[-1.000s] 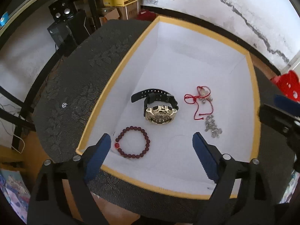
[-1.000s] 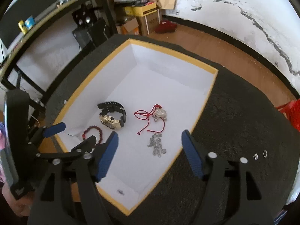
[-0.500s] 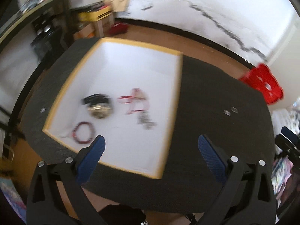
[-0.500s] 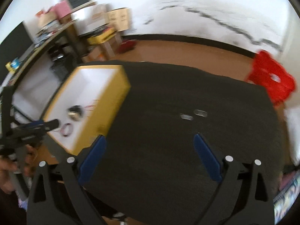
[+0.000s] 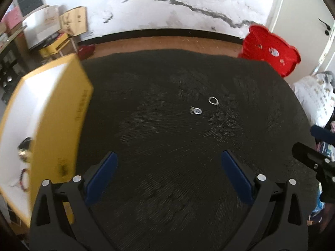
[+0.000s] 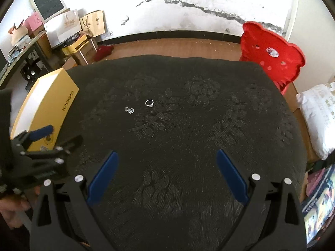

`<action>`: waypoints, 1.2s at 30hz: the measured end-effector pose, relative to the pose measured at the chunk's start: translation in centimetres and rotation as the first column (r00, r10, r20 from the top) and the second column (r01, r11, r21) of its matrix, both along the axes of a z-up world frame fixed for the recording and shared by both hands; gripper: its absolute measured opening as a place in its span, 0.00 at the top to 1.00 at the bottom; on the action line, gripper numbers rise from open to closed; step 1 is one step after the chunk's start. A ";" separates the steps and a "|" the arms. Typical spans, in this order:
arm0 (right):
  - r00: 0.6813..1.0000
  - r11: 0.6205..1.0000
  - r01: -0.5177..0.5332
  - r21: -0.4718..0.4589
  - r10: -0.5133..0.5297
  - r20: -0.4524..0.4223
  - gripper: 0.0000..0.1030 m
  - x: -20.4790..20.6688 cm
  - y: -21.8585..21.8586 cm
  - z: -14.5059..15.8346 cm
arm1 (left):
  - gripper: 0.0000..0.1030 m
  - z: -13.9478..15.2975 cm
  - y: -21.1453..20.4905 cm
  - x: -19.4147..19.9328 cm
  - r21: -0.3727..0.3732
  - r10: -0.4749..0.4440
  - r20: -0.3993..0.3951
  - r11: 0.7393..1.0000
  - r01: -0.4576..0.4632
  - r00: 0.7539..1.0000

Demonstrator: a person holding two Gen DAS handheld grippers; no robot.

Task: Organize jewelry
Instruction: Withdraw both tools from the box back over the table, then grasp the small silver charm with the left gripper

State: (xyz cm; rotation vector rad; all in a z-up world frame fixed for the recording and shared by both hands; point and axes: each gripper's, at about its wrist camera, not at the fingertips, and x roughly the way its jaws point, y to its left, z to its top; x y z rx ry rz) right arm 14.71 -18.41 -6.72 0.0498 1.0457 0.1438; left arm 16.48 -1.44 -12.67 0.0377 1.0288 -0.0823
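Two small silver rings lie on the black patterned tablecloth: a plain ring (image 5: 213, 100) (image 6: 149, 103) and, just left of it, a ring with a small clasp (image 5: 196, 111) (image 6: 129, 110). The yellow box with a white inside (image 5: 62, 113) (image 6: 52, 102) stands at the left; in it a gold watch (image 5: 25, 149) and a red bead bracelet (image 5: 24, 179) show at the edge. My left gripper (image 5: 168, 177) is open over bare cloth, well short of the rings. My right gripper (image 6: 167, 175) is open too, nothing between its fingers. The left gripper (image 6: 39, 144) also appears at the right wrist view's left edge.
A red bear-shaped plastic stool (image 6: 272, 56) stands beyond the table's far right corner. Cardboard boxes and paper bags (image 6: 77, 33) pile up by the white wall at the back left. Bedding (image 6: 320, 113) lies off the table's right edge.
Both grippers have swung right, away from above the box to over the bare cloth. The rings now lie ahead of them and the box has slid to the left edge.
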 end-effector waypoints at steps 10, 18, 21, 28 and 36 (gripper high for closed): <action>1.000 1.000 -0.010 -0.004 0.010 0.016 0.11 5.4 -0.6 -2.8 | 0.06 -3.7 -1.5 4.6 0.031 0.005 -0.033 1.000 -0.004 0.999; 1.000 1.000 -0.011 -0.006 0.011 -0.004 0.11 6.2 -0.5 -4.2 | 0.06 -4.3 -2.0 6.4 0.053 0.017 -0.026 0.998 -0.016 1.000; 0.999 1.000 -0.016 0.000 0.016 0.032 0.11 5.6 -0.1 -3.1 | 0.06 -4.0 -2.1 6.7 0.042 0.019 -0.032 0.999 -0.018 0.999; 0.997 1.000 0.006 -0.021 -0.005 0.071 0.11 4.6 -0.5 -2.6 | 0.06 -4.3 -2.4 6.9 0.042 0.001 0.008 0.999 -0.001 1.000; 0.997 0.998 0.061 -0.026 -0.060 0.057 0.11 4.7 -2.2 -3.3 | 0.07 -7.2 -2.8 8.0 -0.007 0.007 -0.018 1.000 -0.007 1.000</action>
